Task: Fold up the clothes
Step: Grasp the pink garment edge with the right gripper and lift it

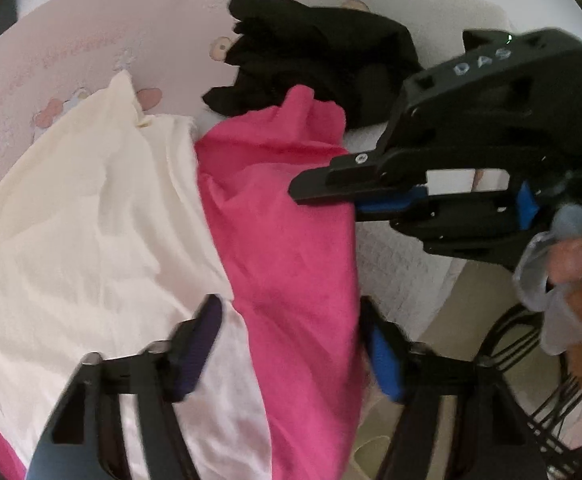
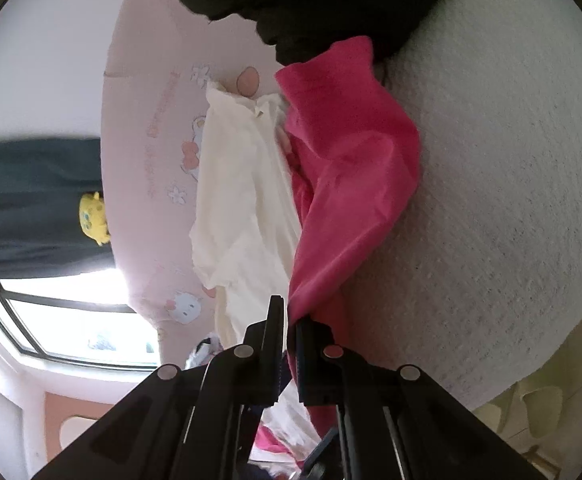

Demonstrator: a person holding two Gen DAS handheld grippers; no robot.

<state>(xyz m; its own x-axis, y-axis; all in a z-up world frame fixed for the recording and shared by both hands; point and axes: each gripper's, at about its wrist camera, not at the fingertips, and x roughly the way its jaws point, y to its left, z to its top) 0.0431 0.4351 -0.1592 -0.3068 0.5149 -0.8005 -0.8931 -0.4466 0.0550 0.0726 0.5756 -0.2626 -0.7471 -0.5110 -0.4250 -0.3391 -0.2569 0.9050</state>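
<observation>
Bright window, pink cartoon sheet

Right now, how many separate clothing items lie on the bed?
3. The cream garment on the left, the pink garment beside it, the black garment beyond them. More may be hidden underneath.

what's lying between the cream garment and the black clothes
The pink garment lies between the cream garment and the black clothes, clearest in the left wrist view.

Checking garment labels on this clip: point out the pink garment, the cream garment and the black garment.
pink garment (image 1: pixel 291 240): left wrist view, middle of its draped panel.
cream garment (image 1: pixel 91 220): left wrist view, centre of its wrinkled body.
black garment (image 1: pixel 315 56): left wrist view, middle of the crumpled heap.
</observation>
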